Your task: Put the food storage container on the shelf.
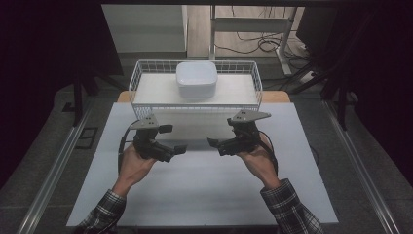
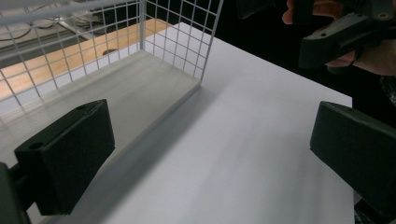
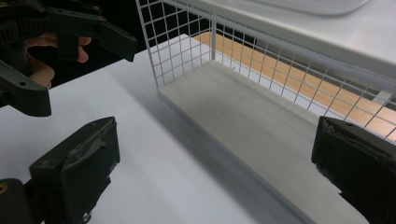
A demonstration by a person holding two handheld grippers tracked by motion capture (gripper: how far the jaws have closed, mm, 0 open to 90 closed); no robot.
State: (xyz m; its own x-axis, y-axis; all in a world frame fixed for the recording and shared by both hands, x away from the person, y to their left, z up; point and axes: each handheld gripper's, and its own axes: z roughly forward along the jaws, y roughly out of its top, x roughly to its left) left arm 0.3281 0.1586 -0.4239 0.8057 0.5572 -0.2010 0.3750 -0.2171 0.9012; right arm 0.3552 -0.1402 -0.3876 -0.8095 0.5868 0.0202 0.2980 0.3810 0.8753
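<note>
I hold two grippers over the white desk (image 1: 204, 190). My left gripper (image 1: 179, 149) and my right gripper (image 1: 214, 144) point at each other, tips near but apart. Both have their jaws spread wide, and nothing sits between them.

Just past the jaws stands a white wire basket (image 1: 195, 105). On top of it rests a white tub (image 1: 196, 79) with round corners, near the middle of the far side. The tub is up and beyond both sets of jaws, well apart from them. I think the tub is the thing I am going for.

In the left gripper view, the basket corner (image 2: 205, 56) is ahead of the jaws and to their left, and my other gripper (image 2: 345, 37) is high to their right. In the right gripper view, the basket wall (image 3: 196, 42) is ahead, and a bit of the tub's rim (image 3: 317, 5) shows at the very top.

To do this well, I should lift both grippers higher than the basket top first, so the wires do not catch them. Then I come in from both sides of the tub, keep the jaws wide, and squeeze slow and even. The tub looks smooth, so it may slip.
</note>
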